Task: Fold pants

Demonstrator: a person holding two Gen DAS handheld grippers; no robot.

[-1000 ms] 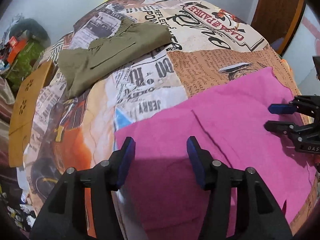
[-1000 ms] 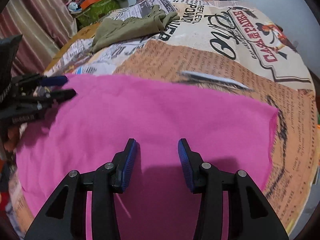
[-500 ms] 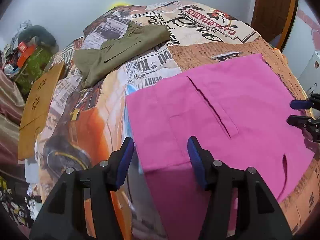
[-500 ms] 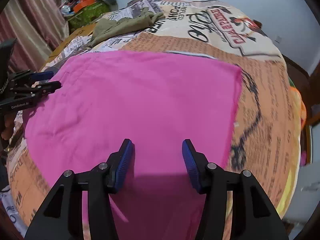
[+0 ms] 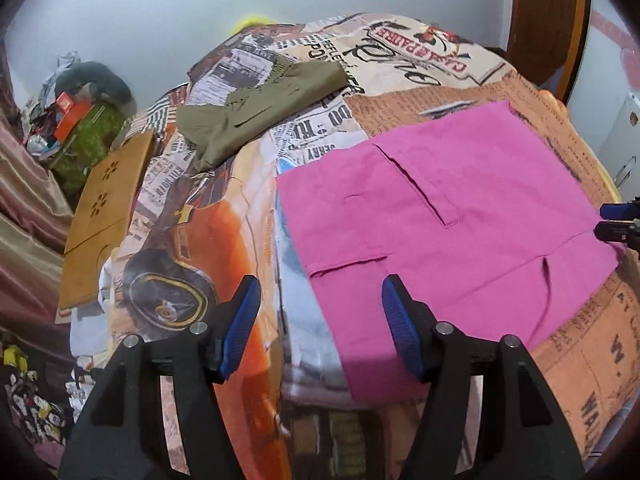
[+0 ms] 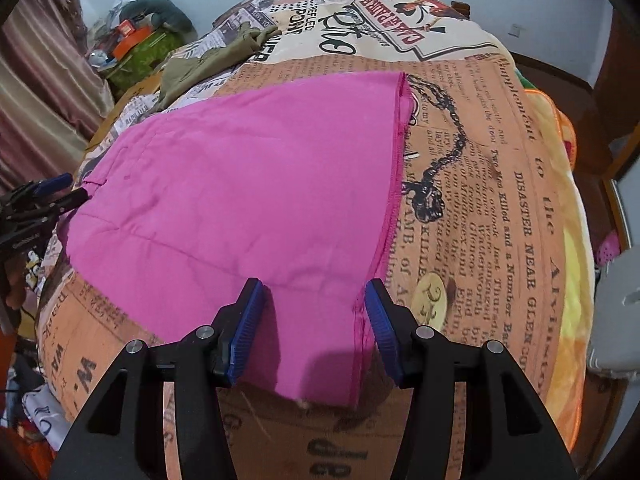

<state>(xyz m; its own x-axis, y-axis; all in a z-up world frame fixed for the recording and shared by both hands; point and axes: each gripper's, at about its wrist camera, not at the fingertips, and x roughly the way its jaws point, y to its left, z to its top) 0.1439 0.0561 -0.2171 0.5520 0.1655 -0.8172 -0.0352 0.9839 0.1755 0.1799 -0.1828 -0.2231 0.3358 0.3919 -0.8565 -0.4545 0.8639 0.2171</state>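
Observation:
The pink pants (image 5: 460, 216) lie spread flat on the newspaper-print bed cover (image 5: 216, 240), also in the right wrist view (image 6: 248, 200). My left gripper (image 5: 320, 320) is open and empty, just above the pants' near left edge. My right gripper (image 6: 312, 320) is open and empty, its jaws straddling the pants' near edge by the right seam. Each gripper shows small in the other's view, the right one (image 5: 616, 222) at the far right and the left one (image 6: 52, 196) at the far left.
Folded olive pants (image 5: 260, 108) lie at the far side of the bed. A wooden board (image 5: 104, 208) leans at the bed's left edge. Clutter (image 5: 76, 108) and a curtain (image 5: 24, 216) stand on the left, a wooden door (image 5: 544, 12) at the back right.
Both grippers have pulled back toward the near edge of the bed, so more of the pink pants is in view. The pants lie still.

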